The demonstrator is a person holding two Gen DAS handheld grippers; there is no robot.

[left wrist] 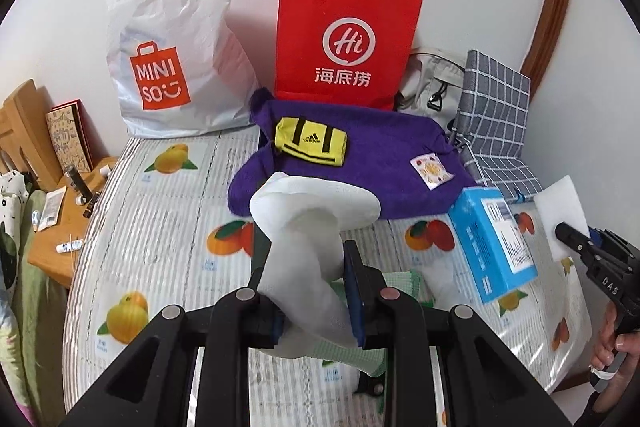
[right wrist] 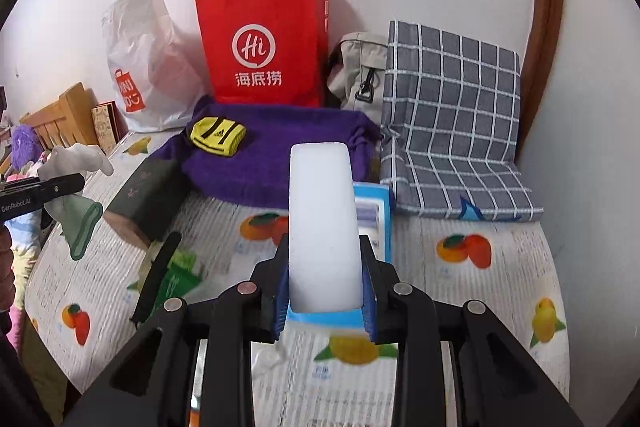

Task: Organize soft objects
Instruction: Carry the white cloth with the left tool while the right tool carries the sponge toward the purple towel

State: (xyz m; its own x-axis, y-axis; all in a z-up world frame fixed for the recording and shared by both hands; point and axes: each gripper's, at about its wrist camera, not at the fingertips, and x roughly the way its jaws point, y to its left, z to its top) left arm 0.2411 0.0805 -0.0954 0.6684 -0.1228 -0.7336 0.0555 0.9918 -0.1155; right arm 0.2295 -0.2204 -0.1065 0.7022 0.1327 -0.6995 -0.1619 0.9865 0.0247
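My left gripper (left wrist: 316, 303) is shut on a white sock (left wrist: 308, 227) and holds it above the bed; the sock also shows in the right wrist view (right wrist: 76, 163), with a pale green cuff hanging down. My right gripper (right wrist: 325, 291) is shut on a white foam block (right wrist: 322, 223) that stands upright between the fingers; the block shows at the right edge of the left wrist view (left wrist: 560, 211). A purple towel (left wrist: 360, 163) lies at the back of the bed with a folded yellow sock (left wrist: 310, 143) on top.
A red paper bag (left wrist: 344, 35) and a white MINISO plastic bag (left wrist: 176, 47) lean on the wall. A blue box (left wrist: 492, 247), a grey checked cushion (right wrist: 448, 115), a grey pouch (right wrist: 360, 71), a dark book (right wrist: 144, 195) and green packaging (right wrist: 176, 275) lie around. A wooden bedside table (left wrist: 64, 219) stands at left.
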